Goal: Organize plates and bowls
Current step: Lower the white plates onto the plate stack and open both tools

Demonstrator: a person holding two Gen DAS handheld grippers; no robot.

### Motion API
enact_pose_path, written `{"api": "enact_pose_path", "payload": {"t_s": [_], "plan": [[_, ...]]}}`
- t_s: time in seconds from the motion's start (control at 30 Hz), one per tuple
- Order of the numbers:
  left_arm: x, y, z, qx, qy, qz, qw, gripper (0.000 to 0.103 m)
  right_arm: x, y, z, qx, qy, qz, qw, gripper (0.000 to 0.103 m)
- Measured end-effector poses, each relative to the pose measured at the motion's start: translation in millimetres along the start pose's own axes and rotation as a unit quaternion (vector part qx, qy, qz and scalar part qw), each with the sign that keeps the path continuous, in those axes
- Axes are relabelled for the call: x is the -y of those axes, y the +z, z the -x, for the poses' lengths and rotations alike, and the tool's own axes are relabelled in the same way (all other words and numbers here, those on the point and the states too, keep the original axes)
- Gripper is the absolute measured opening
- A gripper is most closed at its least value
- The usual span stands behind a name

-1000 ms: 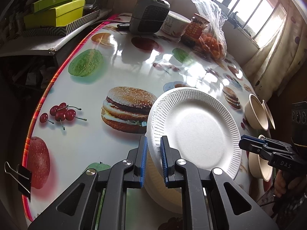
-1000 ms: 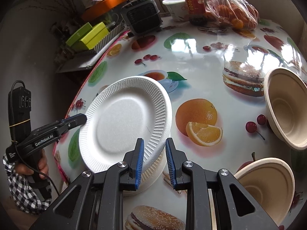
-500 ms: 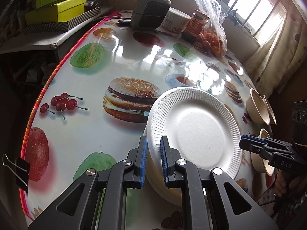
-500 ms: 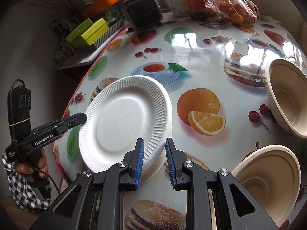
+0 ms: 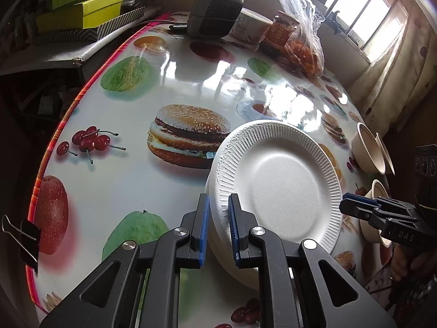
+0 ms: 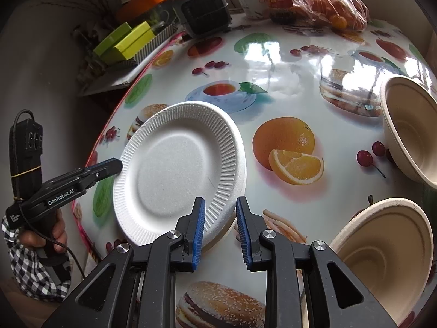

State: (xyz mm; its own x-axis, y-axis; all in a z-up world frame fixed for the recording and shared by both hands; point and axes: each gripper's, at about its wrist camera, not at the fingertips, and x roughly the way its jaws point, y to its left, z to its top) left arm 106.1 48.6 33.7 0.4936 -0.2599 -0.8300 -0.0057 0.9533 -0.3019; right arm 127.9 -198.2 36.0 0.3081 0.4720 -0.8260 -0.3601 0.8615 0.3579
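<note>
A white ribbed foam plate (image 5: 278,183) lies on top of another plate on the printed table; it also shows in the right wrist view (image 6: 177,169). My left gripper (image 5: 218,225) is open, its fingers on either side of the plate's rim. My right gripper (image 6: 218,225) is open, its fingers astride the opposite rim. In the right wrist view the left gripper (image 6: 109,165) touches the plate's left edge. Two beige bowls (image 6: 412,125) (image 6: 382,257) sit to the right.
A dark heater (image 5: 215,11), a white cup (image 5: 250,26), a jar (image 5: 281,34) and a bag of oranges (image 5: 303,52) stand at the table's far side. Green boxes (image 5: 82,13) sit on a shelf at left. A binder clip (image 5: 26,233) grips the table edge.
Both grippers have opened wider around the plate's rim. The plate has settled lower onto the plate beneath. The right gripper has drawn back slightly.
</note>
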Motion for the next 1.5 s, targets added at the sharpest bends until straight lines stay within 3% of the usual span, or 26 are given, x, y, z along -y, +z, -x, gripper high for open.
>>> {"api": "enact_pose_path", "payload": {"t_s": [0.57,0.7,0.87,0.97,1.07,1.5], "plan": [[1,-1,3,0.005,0.004,-0.001,1.0000,0.015,0,1,2,0.004,-0.004,0.000,1.000,0.024],[0,-2,7,0.012,0.013,-0.003,0.9998,0.023,1,1,4,0.008,-0.011,-0.002,1.000,0.031],[0,0,10,0.017,0.021,-0.005,0.9996,0.023,3,0,7,0.014,-0.019,-0.007,1.000,0.037],[1,1,11,0.021,0.025,-0.007,0.9995,0.031,4,-1,9,0.017,-0.021,-0.010,1.000,0.039],[3,2,16,0.028,0.027,-0.012,0.9992,0.039,5,-1,13,0.025,-0.026,-0.013,0.999,0.044],[31,15,40,0.071,0.044,-0.042,0.9956,0.040,1,-5,50,0.100,-0.074,-0.003,0.992,0.049]]}}
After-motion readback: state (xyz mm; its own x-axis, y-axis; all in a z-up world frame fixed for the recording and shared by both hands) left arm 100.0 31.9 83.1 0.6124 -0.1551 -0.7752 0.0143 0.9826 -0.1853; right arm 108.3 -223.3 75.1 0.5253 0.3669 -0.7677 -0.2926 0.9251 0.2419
